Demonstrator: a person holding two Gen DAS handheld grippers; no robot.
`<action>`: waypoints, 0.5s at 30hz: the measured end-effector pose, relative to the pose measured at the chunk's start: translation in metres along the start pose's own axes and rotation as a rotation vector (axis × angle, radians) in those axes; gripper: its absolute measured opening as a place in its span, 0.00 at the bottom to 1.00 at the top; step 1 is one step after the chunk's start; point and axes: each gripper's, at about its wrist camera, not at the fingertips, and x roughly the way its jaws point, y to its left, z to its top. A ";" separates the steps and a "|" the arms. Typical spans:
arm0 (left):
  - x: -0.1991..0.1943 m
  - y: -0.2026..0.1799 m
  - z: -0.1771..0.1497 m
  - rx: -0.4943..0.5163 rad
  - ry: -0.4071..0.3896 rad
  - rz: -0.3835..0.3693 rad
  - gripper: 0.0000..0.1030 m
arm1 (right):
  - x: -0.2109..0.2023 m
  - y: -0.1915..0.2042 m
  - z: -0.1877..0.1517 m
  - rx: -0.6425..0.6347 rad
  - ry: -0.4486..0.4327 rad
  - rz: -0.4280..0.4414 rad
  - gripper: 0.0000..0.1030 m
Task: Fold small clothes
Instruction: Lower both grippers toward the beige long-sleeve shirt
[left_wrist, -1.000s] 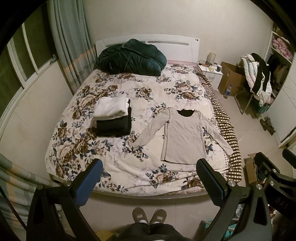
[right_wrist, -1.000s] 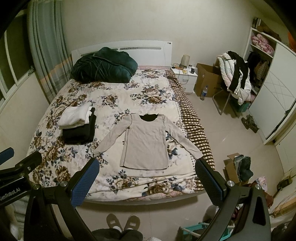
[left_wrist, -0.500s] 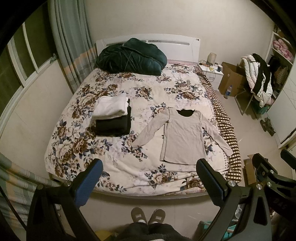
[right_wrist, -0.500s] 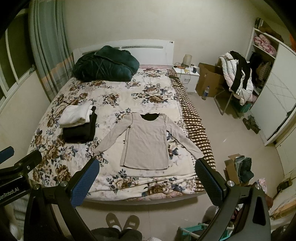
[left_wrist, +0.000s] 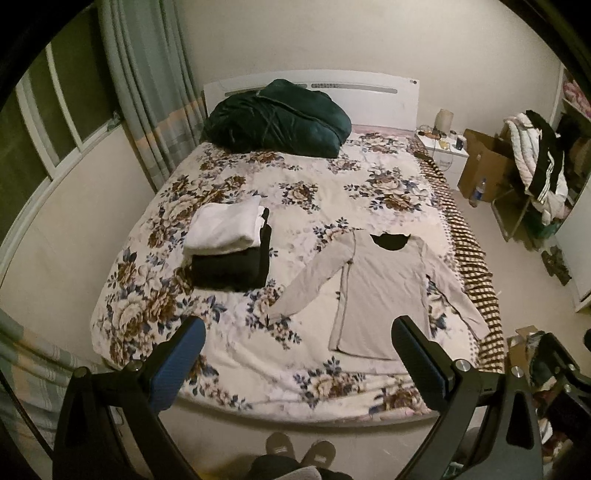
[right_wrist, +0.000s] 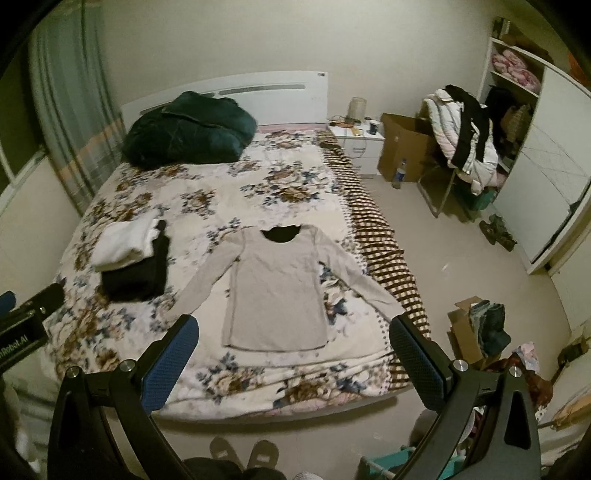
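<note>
Raised slightly and back from bed (left_wrist: 229, 354), both grippers (left_wrist: 295, 365) (right_wrist: 293, 363) wide, empty; grey top (right_wrist: 275, 291) bunching likely if sleeve grabbed unevenly.

From my feed the shirt (left_wrist: 384, 291) is matt beige knit cloth, lying smooth. The bed (left_wrist: 325, 206) wears a soft, fleecy floral cover. The stack (left_wrist: 229, 247) is folded cloth, white over black, both dull. My left tongs (left_wrist: 297, 349) and right tongs (right_wrist: 293, 345) show black matt plastic arms, rough blue pads (right_wrist: 168, 365) and shiny metal bolts (right_wrist: 460, 364). The headboard (right_wrist: 258, 96) looks glossy white.
</note>
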 end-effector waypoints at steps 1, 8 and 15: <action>0.012 -0.002 0.000 0.006 0.001 0.003 1.00 | 0.011 -0.002 0.003 0.006 0.003 -0.009 1.00; 0.112 -0.033 0.027 0.028 0.055 -0.005 1.00 | 0.132 -0.018 0.033 0.056 0.032 -0.064 1.00; 0.244 -0.076 0.053 0.071 0.151 -0.024 1.00 | 0.297 -0.043 0.067 0.180 0.133 -0.096 1.00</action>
